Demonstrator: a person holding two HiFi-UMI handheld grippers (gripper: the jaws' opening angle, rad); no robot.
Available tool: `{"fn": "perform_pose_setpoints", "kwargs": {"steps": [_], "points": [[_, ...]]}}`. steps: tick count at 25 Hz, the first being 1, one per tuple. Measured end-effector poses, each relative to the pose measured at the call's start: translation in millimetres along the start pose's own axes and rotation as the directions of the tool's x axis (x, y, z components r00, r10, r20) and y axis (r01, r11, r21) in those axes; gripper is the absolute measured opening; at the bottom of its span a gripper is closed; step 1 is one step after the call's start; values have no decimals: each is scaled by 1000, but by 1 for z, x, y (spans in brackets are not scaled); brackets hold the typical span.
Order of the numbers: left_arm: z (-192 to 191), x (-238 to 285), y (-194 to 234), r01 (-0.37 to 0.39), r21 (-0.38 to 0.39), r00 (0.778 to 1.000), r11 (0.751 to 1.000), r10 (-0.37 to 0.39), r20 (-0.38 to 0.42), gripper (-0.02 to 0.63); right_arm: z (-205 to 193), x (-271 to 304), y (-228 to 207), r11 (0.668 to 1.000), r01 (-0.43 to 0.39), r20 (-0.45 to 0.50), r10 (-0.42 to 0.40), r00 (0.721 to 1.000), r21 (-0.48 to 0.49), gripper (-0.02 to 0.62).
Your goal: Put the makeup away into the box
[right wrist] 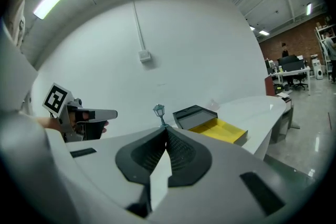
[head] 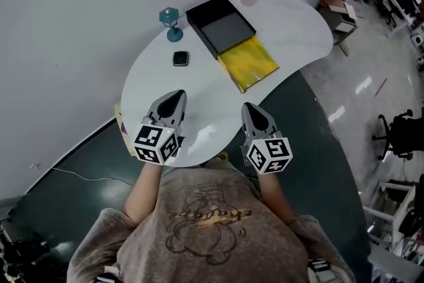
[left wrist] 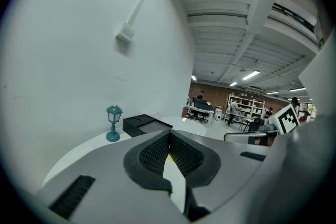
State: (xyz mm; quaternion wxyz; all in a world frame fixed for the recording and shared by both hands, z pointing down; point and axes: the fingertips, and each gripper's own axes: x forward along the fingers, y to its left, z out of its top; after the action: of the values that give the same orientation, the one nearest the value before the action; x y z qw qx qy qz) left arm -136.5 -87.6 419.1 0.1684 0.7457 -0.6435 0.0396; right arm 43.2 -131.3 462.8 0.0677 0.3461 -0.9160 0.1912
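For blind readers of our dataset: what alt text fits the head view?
From above, a person holds the left hand-held gripper and right hand-held gripper, both shut and empty, over a white table. Beyond lie a dark compact, a teal lamp and an open black box with a yellow tray.

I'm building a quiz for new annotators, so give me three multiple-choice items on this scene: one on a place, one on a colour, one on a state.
1. Where does the small dark compact lie? A on the table, left of the box; B on the floor; C on a chair.
2. What colour is the box's near section? A red; B yellow; C green.
3. How are the left gripper and right gripper? A both open; B both gripping things; C both shut, empty.
Key: 1 A, it rests on the white tabletop beside the box; 2 B, that section shows bright yellow; 3 C, each gripper view shows jaws together with nothing between.
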Motion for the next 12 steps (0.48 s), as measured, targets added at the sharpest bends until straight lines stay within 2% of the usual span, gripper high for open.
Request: {"fn": "perform_pose_setpoints", "kwargs": {"steps": [7, 12], "points": [[4, -3, 11, -58, 0, 998, 998, 58, 6, 21, 2, 24, 6, 998, -61, -23, 61, 998, -1, 3], [7, -3, 22, -70, 3, 997, 998, 70, 11, 22, 2, 34, 10, 998, -65, -22, 65, 998, -4, 3]]}}
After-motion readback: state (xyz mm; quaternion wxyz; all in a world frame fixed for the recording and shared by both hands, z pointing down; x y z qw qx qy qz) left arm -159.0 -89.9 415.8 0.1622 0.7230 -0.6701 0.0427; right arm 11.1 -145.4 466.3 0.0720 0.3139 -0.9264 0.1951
